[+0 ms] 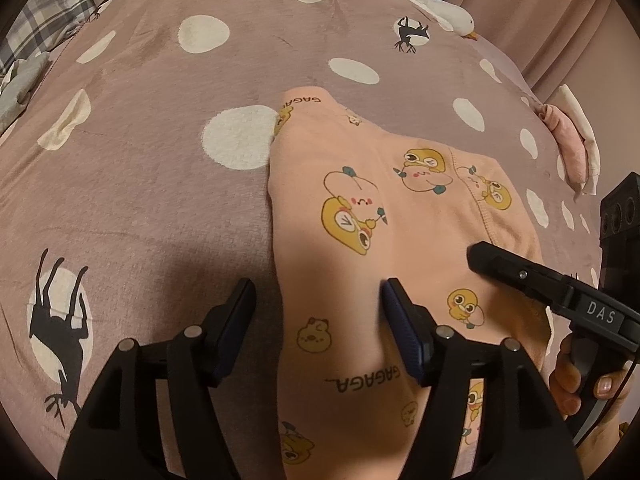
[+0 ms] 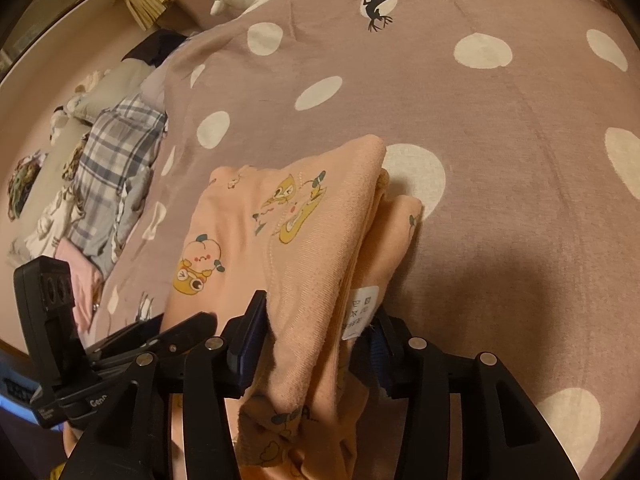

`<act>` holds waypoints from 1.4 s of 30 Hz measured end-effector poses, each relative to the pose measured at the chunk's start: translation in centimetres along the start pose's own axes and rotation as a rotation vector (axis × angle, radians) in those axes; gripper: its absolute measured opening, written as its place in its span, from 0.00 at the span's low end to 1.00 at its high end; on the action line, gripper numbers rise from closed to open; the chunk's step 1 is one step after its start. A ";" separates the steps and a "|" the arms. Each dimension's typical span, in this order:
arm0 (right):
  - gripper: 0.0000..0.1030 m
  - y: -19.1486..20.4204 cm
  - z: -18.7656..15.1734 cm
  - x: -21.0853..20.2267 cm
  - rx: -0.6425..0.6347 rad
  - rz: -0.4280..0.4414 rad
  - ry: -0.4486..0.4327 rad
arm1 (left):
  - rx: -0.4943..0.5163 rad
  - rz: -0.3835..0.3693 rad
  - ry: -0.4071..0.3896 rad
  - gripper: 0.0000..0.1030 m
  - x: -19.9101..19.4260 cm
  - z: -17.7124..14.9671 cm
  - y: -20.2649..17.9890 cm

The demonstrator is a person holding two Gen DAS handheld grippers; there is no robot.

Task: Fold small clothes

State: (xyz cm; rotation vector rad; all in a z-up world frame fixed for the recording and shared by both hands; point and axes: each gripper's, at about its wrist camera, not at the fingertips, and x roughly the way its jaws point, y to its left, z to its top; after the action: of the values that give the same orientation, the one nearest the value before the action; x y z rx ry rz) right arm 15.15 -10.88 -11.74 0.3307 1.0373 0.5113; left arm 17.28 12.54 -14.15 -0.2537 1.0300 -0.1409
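Observation:
A small peach garment with yellow duck prints (image 1: 372,216) lies partly folded on a mauve polka-dot blanket (image 1: 152,184). My left gripper (image 1: 320,304) is open, its jaws straddling the garment's left folded edge, low over the cloth. The right gripper (image 1: 532,276) shows at the right, over the garment's right side. In the right wrist view the garment (image 2: 280,240) is bunched between the right gripper (image 2: 316,328) fingers, with a white care label (image 2: 360,312) showing. The jaws stand wide with cloth between them; I cannot tell if they pinch it. The left gripper (image 2: 160,336) shows at the lower left.
A white plush goose (image 1: 448,12) lies at the blanket's far edge. A pink and white folded cloth (image 1: 572,140) sits at the right. A plaid garment (image 2: 116,168) and other clothes lie in a pile at the left. A pink curtain (image 1: 540,8) hangs behind.

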 end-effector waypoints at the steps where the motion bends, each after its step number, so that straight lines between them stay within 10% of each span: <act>1: 0.46 0.0 0.0 0.0 0.002 -0.001 0.000 | -0.002 0.002 0.001 0.66 0.0 0.0 0.1; 42: 0.47 0.9 -1.9 -3.8 0.012 -0.011 -0.063 | -0.057 0.062 -0.005 0.70 -4.4 -3.8 1.4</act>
State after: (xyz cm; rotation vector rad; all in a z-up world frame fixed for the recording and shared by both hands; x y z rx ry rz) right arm 11.69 -12.12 -9.44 0.3494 0.9808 0.4821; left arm 11.78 14.34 -12.72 -0.2738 1.0364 -0.0551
